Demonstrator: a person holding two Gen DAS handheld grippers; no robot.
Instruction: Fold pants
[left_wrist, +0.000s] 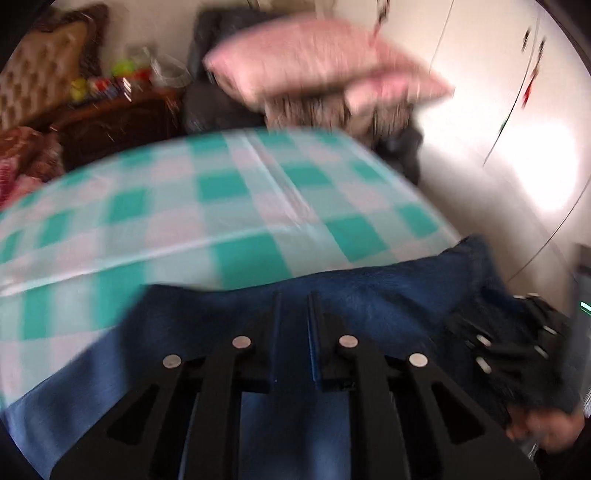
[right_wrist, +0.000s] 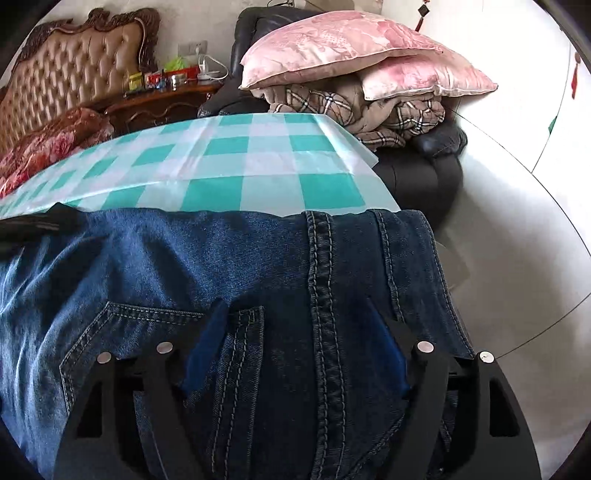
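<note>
Pants (right_wrist: 229, 280): blue jeans, lying along the near edge of the counter (right_wrist: 258, 162) with its green-and-white checked cover; seat and back pocket face up beneath your right tool.

Left wrist view, blur: this picture is smeared, so read it loosely.

Left wrist view, left tool (left_wrist: 293, 306): your two fingers stand close together at 6 o'clock with only a thin slit between them. Denim fills the area around them, but I cannot tell whether cloth is pinched in that slit or the tips merely rest over it.

Left wrist view, right tool (left_wrist: 517, 339): it shows at 4 o'clock on the dark fold of the jeans, with your hand (left_wrist: 546, 428) behind it.

Left wrist view, cloth: paler denim runs toward 7 o'clock, so the legs likely stretch that way.

Right wrist view, right tool (right_wrist: 295, 332): fingers spread wide, holding nothing, one on each side of the centre seam (right_wrist: 321, 295). I judge it is pressing or steadying the seat so the fold keeps its line.

Right wrist view, pocket (right_wrist: 155, 332): at 8 o'clock of the tool, one finger just at its corner.

Right wrist view, far edge: the jeans' far edge lies straight across the cover, which suggests one fold is in place.

Right wrist view, surroundings: pink pillows (right_wrist: 351, 51) on folded bedding at 1 o'clock, a tufted headboard (right_wrist: 74, 70) at 10 o'clock, both well apart from your work.
</note>
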